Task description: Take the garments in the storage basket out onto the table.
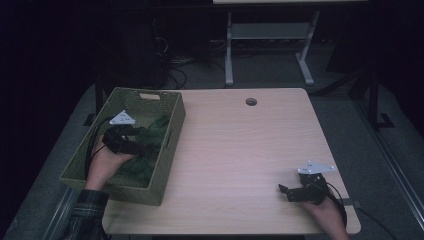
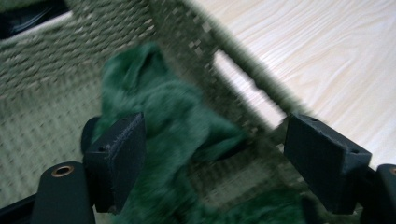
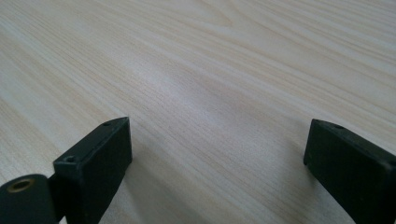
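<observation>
The dark green fuzzy cloth [image 1: 150, 145] lies crumpled inside the olive woven rectangular basket [image 1: 172, 131] at the left of the high view, heaped against the basket's right-hand wall, and in my left gripper view the cloth [image 2: 177, 135] runs up the middle of the frame from the bottom edge toward the upper left. My left gripper [image 1: 134, 145] is down inside the basket, reaching in from the lower left, and its jaws stand wide apart: the cloth passes between them, brushing close by the left-hand pad, but I judge neither pad to be pressing on it, so nothing is gripped yet. The far pad sits near the basket's woven side wall [image 2: 210, 70], which cuts diagonally across the frame with the pale wood-grain table top [image 2: 327, 60] beyond it at the upper right. I hold the claw spread this wide, I think, so it can straddle a thick fold of the soft fabric before closing. My right gripper [image 1: 295, 192] rests at the lower right of the high view on the table [image 1: 240, 150], well apart from the basket; in its own view its jaws are spread with bare wood [image 3: 210, 93] between them, parked out of the way while the left does the work.
</observation>
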Tool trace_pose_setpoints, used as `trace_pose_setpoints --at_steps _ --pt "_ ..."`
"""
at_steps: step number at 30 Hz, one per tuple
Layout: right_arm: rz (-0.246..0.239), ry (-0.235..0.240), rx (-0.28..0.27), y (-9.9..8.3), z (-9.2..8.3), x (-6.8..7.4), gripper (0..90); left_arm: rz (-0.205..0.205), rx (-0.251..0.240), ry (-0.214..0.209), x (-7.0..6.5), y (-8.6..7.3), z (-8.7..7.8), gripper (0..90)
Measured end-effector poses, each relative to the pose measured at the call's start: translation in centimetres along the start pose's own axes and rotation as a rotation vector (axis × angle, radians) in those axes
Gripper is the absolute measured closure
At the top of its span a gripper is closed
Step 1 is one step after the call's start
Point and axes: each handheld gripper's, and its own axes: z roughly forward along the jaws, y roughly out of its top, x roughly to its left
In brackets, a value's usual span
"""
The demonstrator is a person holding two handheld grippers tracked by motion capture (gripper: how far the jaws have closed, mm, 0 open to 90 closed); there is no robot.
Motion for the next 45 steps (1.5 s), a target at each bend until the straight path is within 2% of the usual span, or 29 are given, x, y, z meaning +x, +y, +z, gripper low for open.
trace_pose_setpoints --at_steps 2,3,6,7,8,10,13,15,16,18,24,27,30,34,37,45 --pt "0.001 0.000 0.001 0.0 0.0 0.0 7.2 -0.001 0.009 0.005 0.2 -0.2 0.2 21.2" --pt "0.000 0.000 0.000 0.0 0.0 0.0 7.2 -0.017 0.025 0.009 0.6 -0.7 0.5 21.6" --pt "0.001 0.000 0.001 0.0 0.0 0.0 7.2 -0.010 0.047 0.019 1.0 -1.0 0.9 22.1" --pt "0.000 0.000 0.000 0.0 0.0 0.0 7.2 -0.020 0.051 0.021 1.2 -1.3 1.1 22.1" --pt "0.000 0.000 0.000 0.0 0.0 0.0 7.2 -0.008 0.063 0.026 1.4 -1.4 1.3 22.6" --pt "0.000 0.000 0.000 0.0 0.0 0.0 7.2 -0.010 0.094 0.038 1.7 -1.8 1.8 23.1" --pt "0.000 0.000 0.000 0.0 0.0 0.0 7.2 -0.020 0.110 0.034 2.0 -2.2 2.3 25.0" --pt "0.000 0.000 0.000 0.0 0.0 0.0 7.2 -0.019 0.117 0.031 2.1 -2.3 2.5 28.0" --pt "0.000 0.000 0.000 0.0 0.0 0.0 7.2 -0.019 0.146 0.032 2.2 -2.6 2.8 29.8" --pt "0.001 0.000 0.000 0.0 0.0 0.0 7.2 -0.017 0.172 0.038 2.3 -2.6 2.9 31.9" --pt "0.000 0.000 0.000 0.0 0.0 0.0 7.2 -0.041 0.210 0.031 2.4 -2.9 3.3 40.9" --pt "0.000 0.000 0.000 0.0 0.0 0.0 7.2 -0.071 0.240 0.026 2.7 -3.1 3.6 48.8" --pt "0.000 0.000 0.000 0.0 0.0 0.0 7.2 -0.094 0.250 0.018 2.8 -3.2 3.6 60.3" --pt "0.000 0.000 0.000 0.0 0.0 0.0 7.2 -0.117 0.276 -0.014 2.8 -3.2 3.6 77.4" --pt "0.000 0.000 0.000 0.0 0.0 0.0 7.2 -0.124 0.276 -0.016 2.6 -3.1 3.6 80.7" --pt "0.000 0.000 0.000 0.0 0.0 0.0 7.2 -0.145 0.270 -0.005 2.2 -3.1 3.6 81.3"
